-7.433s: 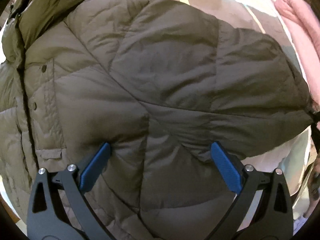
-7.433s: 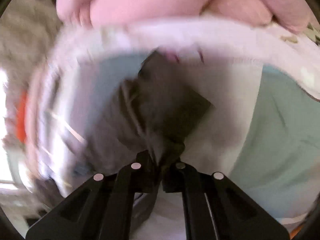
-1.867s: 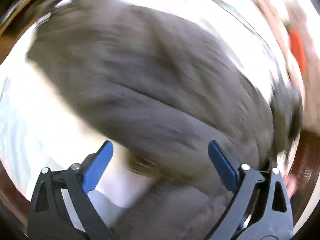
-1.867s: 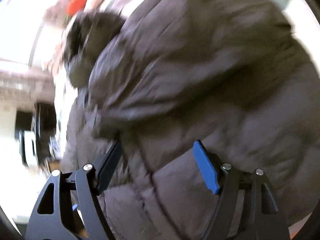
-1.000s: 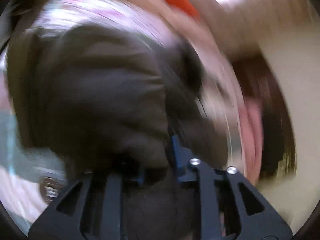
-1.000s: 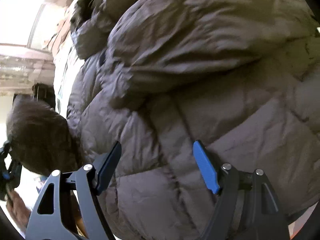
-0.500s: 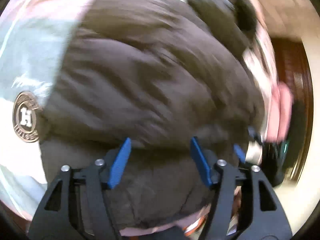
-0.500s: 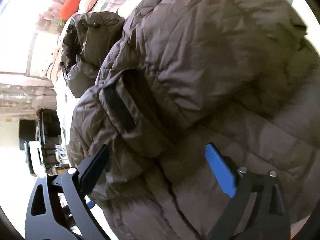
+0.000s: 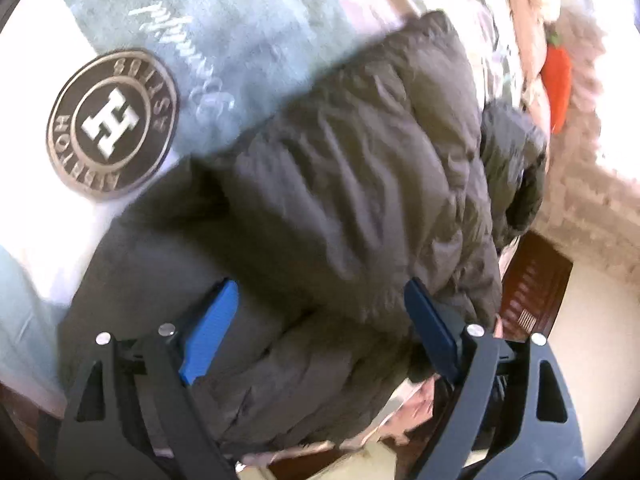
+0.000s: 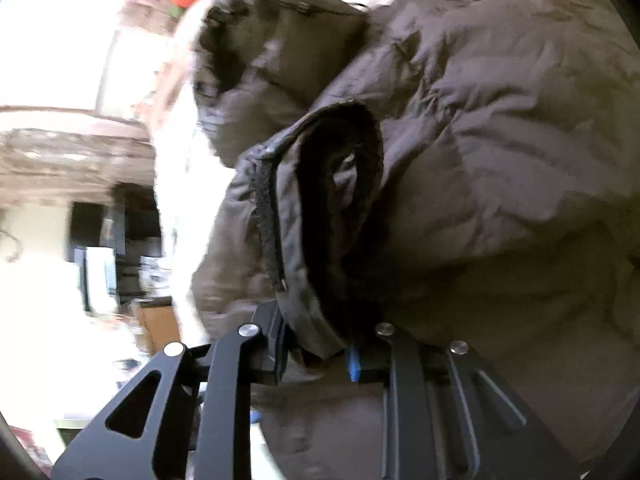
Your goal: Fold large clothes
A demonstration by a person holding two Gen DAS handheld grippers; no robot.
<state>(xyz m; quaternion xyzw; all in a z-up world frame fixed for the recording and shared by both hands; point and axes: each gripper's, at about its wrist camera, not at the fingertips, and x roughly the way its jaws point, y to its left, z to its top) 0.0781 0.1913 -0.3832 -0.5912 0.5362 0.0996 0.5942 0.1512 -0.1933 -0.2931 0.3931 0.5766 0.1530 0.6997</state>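
Left wrist view: the left gripper (image 9: 320,320) has its jaws wide apart, blue pads (image 9: 210,340) at 7 and 5 o'clock of the frame. The jacket (image 9: 340,208), a dark olive quilted mass, lies bunched on the sheet (image 9: 248,32) and fills the centre; it runs from between the jaws toward 1 o'clock, where the hood (image 9: 516,168) rests. Whether the pads touch the fabric cannot be told. A round logo (image 9: 112,124) on the sheet lies at 10 o'clock, just beside the jacket's edge. An orange object (image 9: 558,84) sits at 2 o'clock, beyond the hood.

Right wrist view: the right gripper (image 10: 316,352) is drawn together, clamped on a folded cuff (image 10: 320,248), whose dark opening stands directly above the jaws at 12 o'clock from them. The rest of the jacket (image 10: 500,140) spreads from the centre to 3 o'clock; the hood (image 10: 260,60) lies at 11 o'clock. The blurred room is seen at 9 o'clock.
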